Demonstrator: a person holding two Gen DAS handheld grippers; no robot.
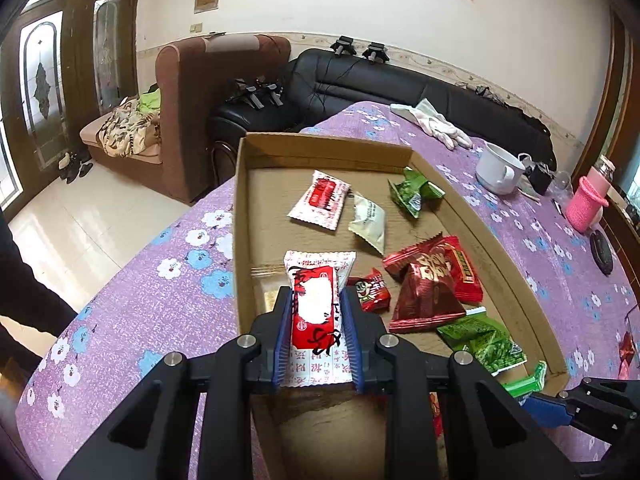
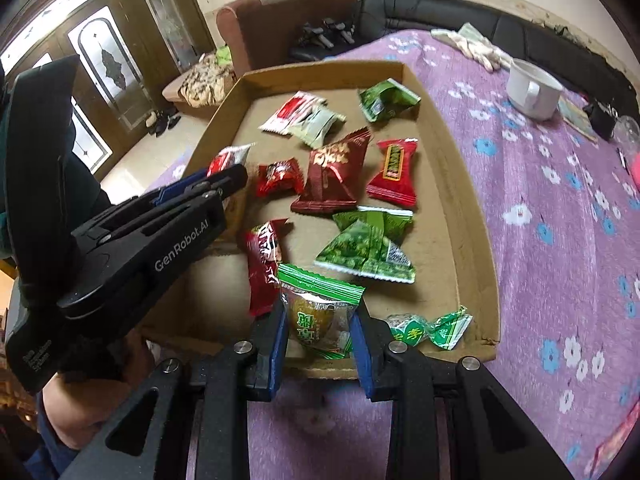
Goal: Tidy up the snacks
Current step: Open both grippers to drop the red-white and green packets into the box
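Two snacks are being carried at once over a shallow cardboard tray [image 1: 472,216] that sits on a tabletop [image 1: 160,280] covered with a purple flowered cloth. The left gripper [image 1: 318,306] is clamped on a white and red packet [image 1: 316,300], held above the near left part of the tray floor, and the right gripper [image 2: 320,316] is clamped on a green-topped clear packet [image 2: 320,312] above the tray's near edge. The rest of the snacks lie loose in the tray: a second white and red packet [image 1: 320,202] and a pale packet [image 1: 368,222] toward the far end, a green pea packet [image 1: 414,192] at the far right, a dark red pyramid pack [image 2: 334,172] and a red bar [image 2: 394,172] in the middle, a small red sweet [image 2: 280,176] to their left, and another green pea packet [image 2: 368,244] nearer. The step in hand is judged to be sorting by kind, with each held packet due to be laid beside its match. For the next move, the white and red packet would have to be carried to the far end and set down next to its twin, and the green one placed among the green packets, each grip being released only once the packet rests flat on the tray floor and clear of its neighbours
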